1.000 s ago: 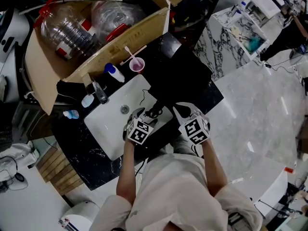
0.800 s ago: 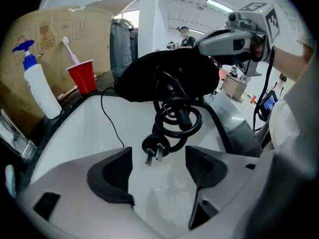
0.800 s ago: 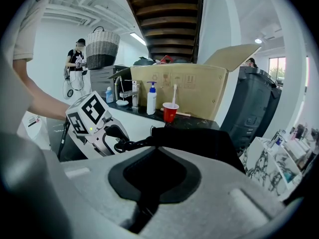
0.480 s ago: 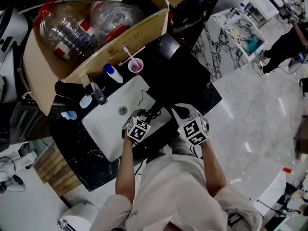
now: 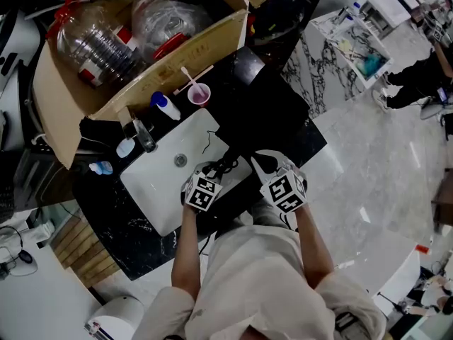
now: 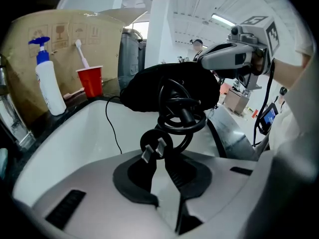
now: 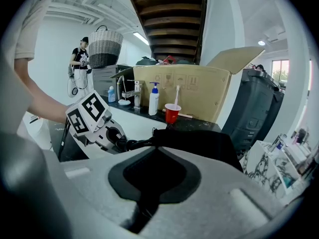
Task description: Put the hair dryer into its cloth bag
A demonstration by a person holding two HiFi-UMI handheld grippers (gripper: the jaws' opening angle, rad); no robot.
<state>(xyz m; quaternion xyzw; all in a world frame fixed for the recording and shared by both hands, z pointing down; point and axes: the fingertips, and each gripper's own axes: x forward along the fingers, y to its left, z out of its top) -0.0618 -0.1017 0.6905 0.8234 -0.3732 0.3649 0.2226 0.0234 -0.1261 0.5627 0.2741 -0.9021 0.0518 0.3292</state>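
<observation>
The black cloth bag (image 6: 169, 83) lies at the sink's right rim, bulging, with the hair dryer's coiled black power cord (image 6: 182, 118) spilling from its mouth. Nothing of the dryer's body shows. The plug (image 6: 155, 146) hangs just left of my left gripper (image 6: 169, 171), whose jaws are shut on the lowest loop of the cord. In the head view the left gripper (image 5: 211, 173) sits over the sink's near edge. My right gripper (image 5: 259, 163) is beside it, shut on a fold of the bag (image 7: 199, 141), with black cloth filling the slit between its jaws.
The white sink (image 5: 159, 186) is set in a black counter. Behind it stand a faucet (image 5: 145, 137), a pump bottle (image 6: 47, 83), a red cup (image 6: 90, 81) with a toothbrush, and a big cardboard box (image 5: 177, 55) of plastic bottles. A person (image 7: 79, 63) stands far off.
The left gripper's jaws have come together on the cord loop, and the gripper edged slightly toward the bag. The right gripper has stayed put.
</observation>
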